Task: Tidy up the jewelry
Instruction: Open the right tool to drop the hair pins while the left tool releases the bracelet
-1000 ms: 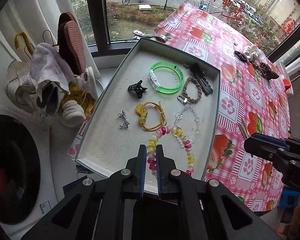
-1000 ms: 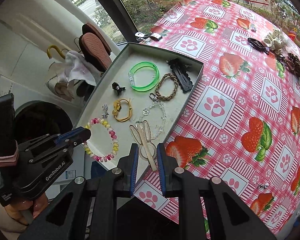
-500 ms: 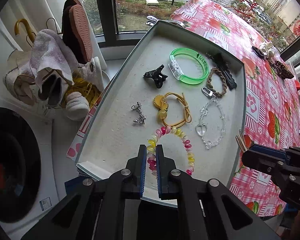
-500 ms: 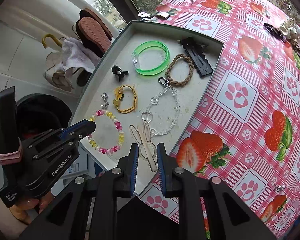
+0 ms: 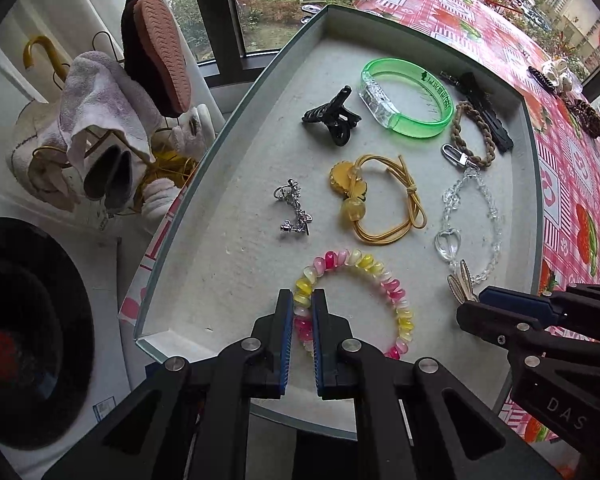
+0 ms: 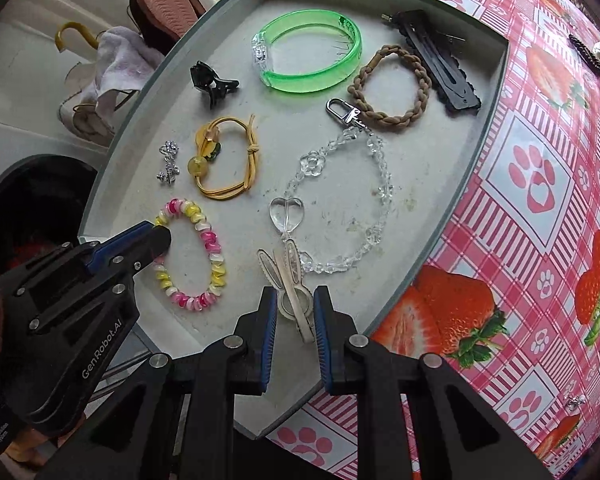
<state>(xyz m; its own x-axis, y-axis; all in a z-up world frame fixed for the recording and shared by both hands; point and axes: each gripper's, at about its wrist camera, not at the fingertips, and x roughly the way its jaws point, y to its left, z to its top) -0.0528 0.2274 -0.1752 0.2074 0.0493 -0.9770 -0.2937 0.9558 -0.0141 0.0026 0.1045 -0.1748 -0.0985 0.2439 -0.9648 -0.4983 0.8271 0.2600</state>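
Pink, yellow and white beads make up the bracelet (image 5: 352, 300) lying in the lower middle of the left wrist view, on the floor of a shallow grey tray (image 5: 204, 184). The left gripper (image 5: 299, 304) has its blue-padded fingers set narrowly on either side of the bracelet's near-left arc, holding the beads between them. In the right wrist view the right gripper (image 6: 296, 308) sits at the bottom centre, fingers narrowly parted around a beige rabbit-eared hair clip (image 6: 290, 284); whether the pads press on it I cannot tell. Just beyond the clip lies a clear bead chain (image 6: 340, 200) with a glass heart and a silver clasp. Further up the frame are a yellow elastic hair tie (image 6: 224, 160), a small silver charm (image 6: 168, 162), a black claw clip (image 6: 212, 80), a green translucent bangle (image 6: 308, 52), a braided brown hair band (image 6: 392, 86) and a black snap clip (image 6: 440, 60). The tray rests on a strawberry-and-paw-print tablecloth (image 6: 540, 184) filling the right side.
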